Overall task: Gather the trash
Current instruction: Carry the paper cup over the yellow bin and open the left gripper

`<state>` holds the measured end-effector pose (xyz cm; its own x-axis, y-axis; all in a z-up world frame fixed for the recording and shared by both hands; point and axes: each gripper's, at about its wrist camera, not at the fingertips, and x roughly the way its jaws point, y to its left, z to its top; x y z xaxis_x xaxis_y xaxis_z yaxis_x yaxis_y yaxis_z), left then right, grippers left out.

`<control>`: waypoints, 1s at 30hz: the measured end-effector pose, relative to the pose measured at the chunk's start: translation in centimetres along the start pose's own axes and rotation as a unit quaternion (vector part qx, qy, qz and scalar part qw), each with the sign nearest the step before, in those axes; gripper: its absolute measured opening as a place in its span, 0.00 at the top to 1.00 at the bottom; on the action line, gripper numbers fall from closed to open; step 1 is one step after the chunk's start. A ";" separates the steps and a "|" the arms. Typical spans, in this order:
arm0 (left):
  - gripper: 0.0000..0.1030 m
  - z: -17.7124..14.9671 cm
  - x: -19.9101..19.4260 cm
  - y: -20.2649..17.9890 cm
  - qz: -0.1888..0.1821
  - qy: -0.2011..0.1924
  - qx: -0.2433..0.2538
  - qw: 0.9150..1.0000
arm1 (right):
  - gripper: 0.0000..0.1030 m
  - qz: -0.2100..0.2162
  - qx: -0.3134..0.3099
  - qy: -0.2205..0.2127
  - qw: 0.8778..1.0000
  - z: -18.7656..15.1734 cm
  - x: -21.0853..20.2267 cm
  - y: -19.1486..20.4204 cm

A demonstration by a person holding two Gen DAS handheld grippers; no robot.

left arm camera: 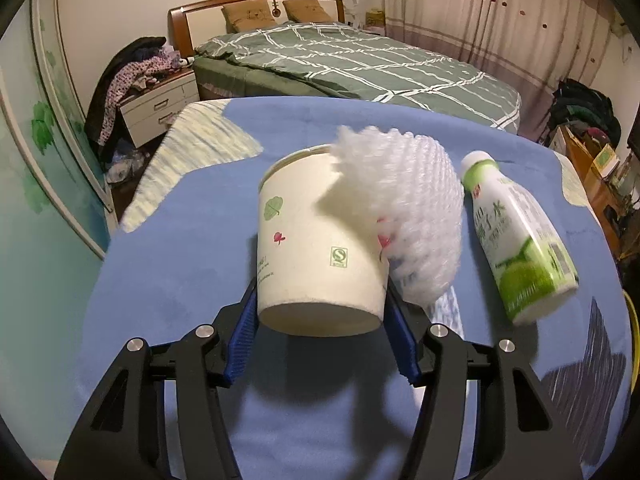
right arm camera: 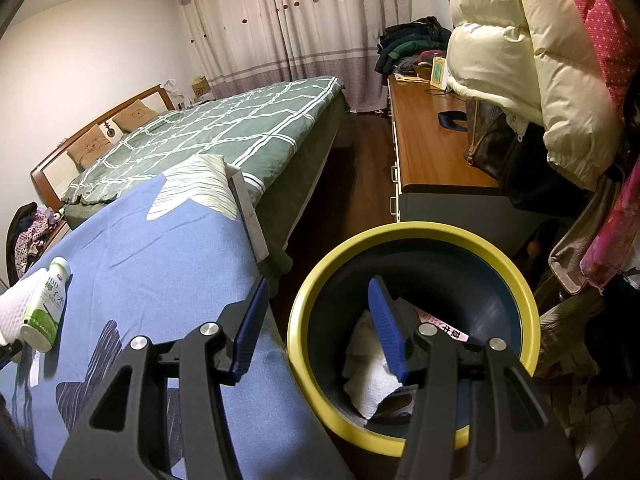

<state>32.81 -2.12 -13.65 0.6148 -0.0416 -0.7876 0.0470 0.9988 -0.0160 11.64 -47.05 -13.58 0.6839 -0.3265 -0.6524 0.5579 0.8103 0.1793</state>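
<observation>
- Between your left gripper's (left arm camera: 320,320) jaws sits the paper cup (left arm camera: 320,248), clamped near its base above the blue tabletop (left arm camera: 168,280).
- Beside it: white foam netting (left arm camera: 408,208), then a green bottle (left arm camera: 520,240) lying down.
- Your right gripper (right arm camera: 316,332) hangs spread, holding nothing, over the yellow-rimmed bin (right arm camera: 304,300).

A blue-clothed surface (left arm camera: 168,264) carries a green-labelled bottle (left arm camera: 520,236) lying at three o'clock, white foam netting (left arm camera: 412,200) just beside it.
</observation>
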 end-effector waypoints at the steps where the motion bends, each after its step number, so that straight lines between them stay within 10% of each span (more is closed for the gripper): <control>1: 0.44 -0.5 -0.7 0.2 0.000 0.000 0.002 1.000 | 0.52 0.000 0.000 0.000 1.000 0.0 0.0 0.0; 18: 0.44 -6.9 -14.4 -2.3 -0.044 -0.055 0.042 0.997 | 0.52 0.008 0.004 -0.006 1.000 0.3 -0.2 -0.2; 30: 0.44 -6.2 -16.5 -15.5 -0.153 -0.060 0.149 0.975 | 0.47 0.012 0.008 -0.046 0.999 0.8 -6.0 -4.5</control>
<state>17.06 -16.76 -4.20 0.6235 -0.3573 -0.6954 0.4586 0.8875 -0.0448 5.40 -49.13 -9.85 0.7365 -0.3515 -0.5779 0.5485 0.8104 0.2060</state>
